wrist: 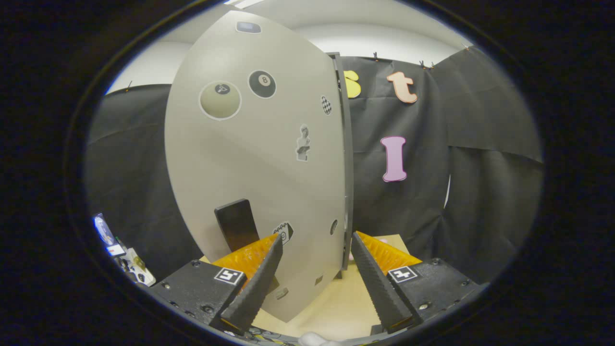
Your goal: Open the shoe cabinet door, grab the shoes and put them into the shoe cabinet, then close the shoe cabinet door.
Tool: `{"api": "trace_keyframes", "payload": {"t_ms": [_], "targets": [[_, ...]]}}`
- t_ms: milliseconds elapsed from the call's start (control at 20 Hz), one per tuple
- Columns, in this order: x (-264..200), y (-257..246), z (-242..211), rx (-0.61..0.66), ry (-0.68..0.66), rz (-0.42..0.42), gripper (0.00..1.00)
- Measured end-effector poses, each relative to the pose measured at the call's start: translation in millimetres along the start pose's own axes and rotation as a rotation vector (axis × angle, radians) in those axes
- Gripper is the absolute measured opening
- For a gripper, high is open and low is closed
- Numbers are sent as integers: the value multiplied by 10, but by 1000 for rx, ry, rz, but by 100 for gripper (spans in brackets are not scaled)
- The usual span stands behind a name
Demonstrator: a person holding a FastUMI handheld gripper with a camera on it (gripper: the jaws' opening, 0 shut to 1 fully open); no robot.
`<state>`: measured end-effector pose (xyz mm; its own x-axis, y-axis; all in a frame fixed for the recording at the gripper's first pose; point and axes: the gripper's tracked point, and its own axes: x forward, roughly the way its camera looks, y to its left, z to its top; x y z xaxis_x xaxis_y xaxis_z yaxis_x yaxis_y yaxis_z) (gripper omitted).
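Note:
The grey cabinet door (259,158) stands upright just ahead of me, covered with several stickers. Its black handle (235,223) sits low on the door face, right above my left finger (254,283). The door's dark right edge (347,192) runs down into the gap between my fingers. My gripper (314,283) is open, with the door's lower corner between the two fingers and neither finger visibly pressing on it. A small white rounded thing (312,339) peeks in below the fingers; I cannot tell whether it is a shoe.
A light wooden surface (331,307) lies under the door and the fingers. Black cloth (480,168) hangs behind and to the right. A few small items (120,250) sit low at the far left. Something pink (383,239) shows just beyond the right finger.

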<state>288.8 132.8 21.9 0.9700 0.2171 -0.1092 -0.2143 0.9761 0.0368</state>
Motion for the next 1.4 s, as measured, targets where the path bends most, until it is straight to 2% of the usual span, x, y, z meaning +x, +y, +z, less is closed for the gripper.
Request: {"api": "trace_keyframes", "payload": {"t_ms": [300, 600, 800, 1000, 1400], "targets": [[355, 396, -87, -6, 36, 61, 95], [755, 1080, -16, -45, 39, 135, 96], [936, 1170, 49, -46, 15, 121, 96], [889, 1128, 42, -30, 4, 82, 97], [283, 672, 155, -26, -50, -47, 97]]}}
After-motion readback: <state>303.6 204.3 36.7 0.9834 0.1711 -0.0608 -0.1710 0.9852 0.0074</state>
